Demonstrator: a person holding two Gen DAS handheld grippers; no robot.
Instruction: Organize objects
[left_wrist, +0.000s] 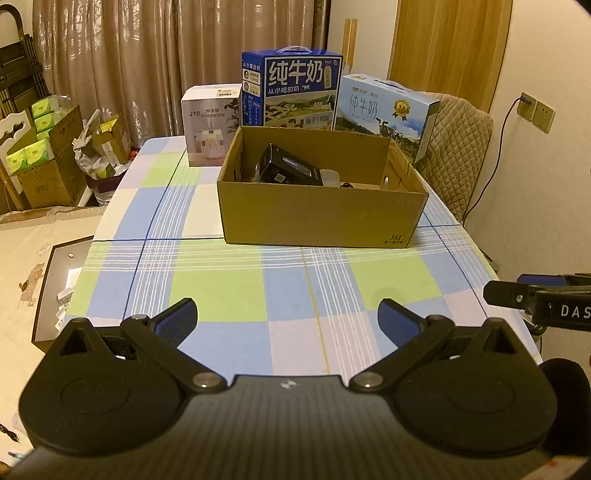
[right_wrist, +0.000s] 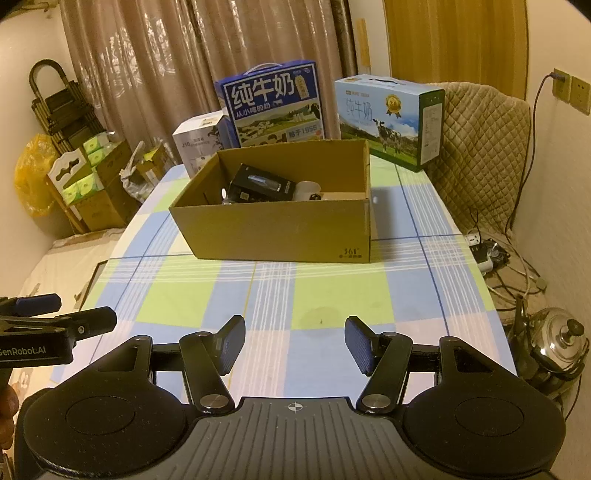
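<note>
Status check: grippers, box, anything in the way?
Left gripper and right gripper open, empty. Cardboard box holds black item. Nothing between grippers and box.

Cardboard box (left_wrist: 321, 218) wall hides its contents' lower parts.

A cardboard box (left_wrist: 321, 206) sits at the centre of the frame on the table (left_wrist: 221, 288). Inside it, a small box (left_wrist: 290, 168) lies left of a cup (left_wrist: 330, 177). Behind it, left to right, stand a humidifier box (left_wrist: 210, 123) and two milk cartons (left_wrist: 291, 90) (left_wrist: 388, 110).
</note>
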